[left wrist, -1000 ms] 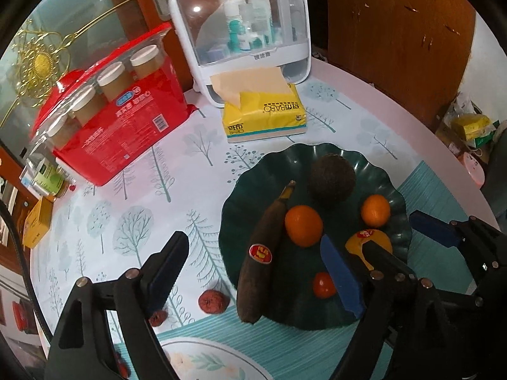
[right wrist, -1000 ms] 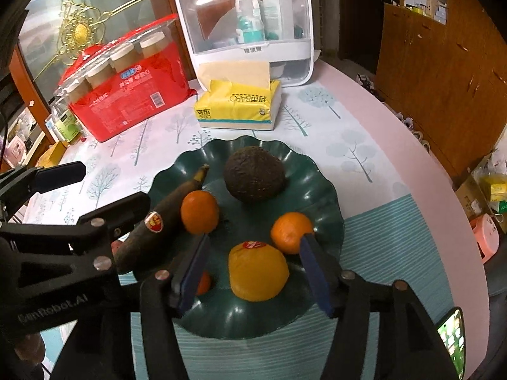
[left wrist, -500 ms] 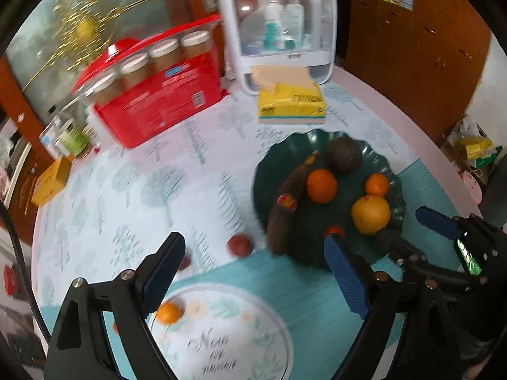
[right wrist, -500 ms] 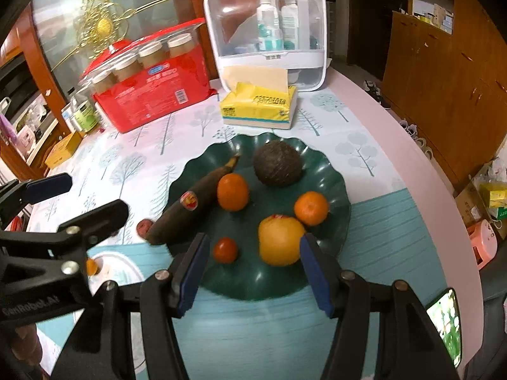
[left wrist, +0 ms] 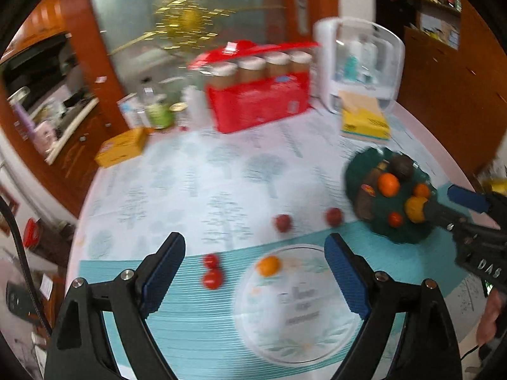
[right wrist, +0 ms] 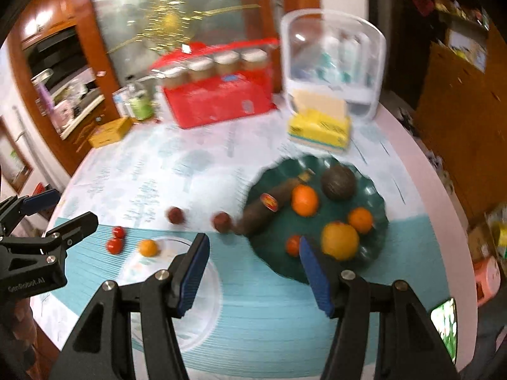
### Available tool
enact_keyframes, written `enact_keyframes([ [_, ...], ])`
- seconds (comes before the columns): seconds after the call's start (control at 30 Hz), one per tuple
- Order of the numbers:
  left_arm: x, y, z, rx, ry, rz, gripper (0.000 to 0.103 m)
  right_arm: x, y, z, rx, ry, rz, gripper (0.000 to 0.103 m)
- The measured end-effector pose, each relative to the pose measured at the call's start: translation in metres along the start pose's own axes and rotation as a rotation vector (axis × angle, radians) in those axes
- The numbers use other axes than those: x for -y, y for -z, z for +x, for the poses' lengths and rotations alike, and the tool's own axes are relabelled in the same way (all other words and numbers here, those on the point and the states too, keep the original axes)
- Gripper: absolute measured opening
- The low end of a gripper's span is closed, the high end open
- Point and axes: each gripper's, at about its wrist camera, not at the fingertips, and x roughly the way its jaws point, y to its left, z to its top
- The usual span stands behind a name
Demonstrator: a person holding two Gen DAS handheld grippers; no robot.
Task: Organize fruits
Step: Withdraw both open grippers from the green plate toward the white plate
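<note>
So the round table (right wrist: 196, 171) w/ its tree-print cloth is the biggest thing, and a blue striped mat (right wrist: 266, 310) lies on the near part. At the back sit a white see-thru box (right wrist: 332, 63) w/ bottles, a red pack of jars (right wrist: 218, 95) beside it, and a yellow tissue pack (right wrist: 320, 129) in front of the box. Next is the dark green plate (right wrist: 370, 253) on the right side of the table. It holds a long brown banana (right wrist: 263, 205), a dark avocado (right wrist: 337, 182), a big yellow-orange fruit (right wrist: 339, 241), two oranges (right wrist: 304, 200) and a small red tomato (right wrist: 293, 244). Off the plate, on the table, are two dark red fruits (right wrist: 175, 215) just left of the plate, a small orange (right wrist: 148, 247) on a pale round mat (left wrist: 298, 304), and two little red tomatoes (right wrist: 114, 240) touching each other. Left gripper (left wrist: 253, 272) is up over the mat, jaws wide, nothing btwn them; they opened a bit more just now. Right gripper (right wrist: 253, 272) is partway open, holding nothing, near the plate's front edge. Pics are blurry.
</note>
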Motion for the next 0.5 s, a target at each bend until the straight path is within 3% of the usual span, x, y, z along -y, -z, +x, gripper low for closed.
enact_keyframes([
  [0.23,-0.07,0.006,0.0,-0.005,-0.088,-0.11,0.089,-0.057,-0.035,0.011,0.033,-0.08,-0.118,0.06],
  [0.5,-0.105,0.031,0.065,-0.13,-0.083,-0.173,0.089,-0.097,-0.051,0.079,-0.06,-0.137,-0.18,0.06],
])
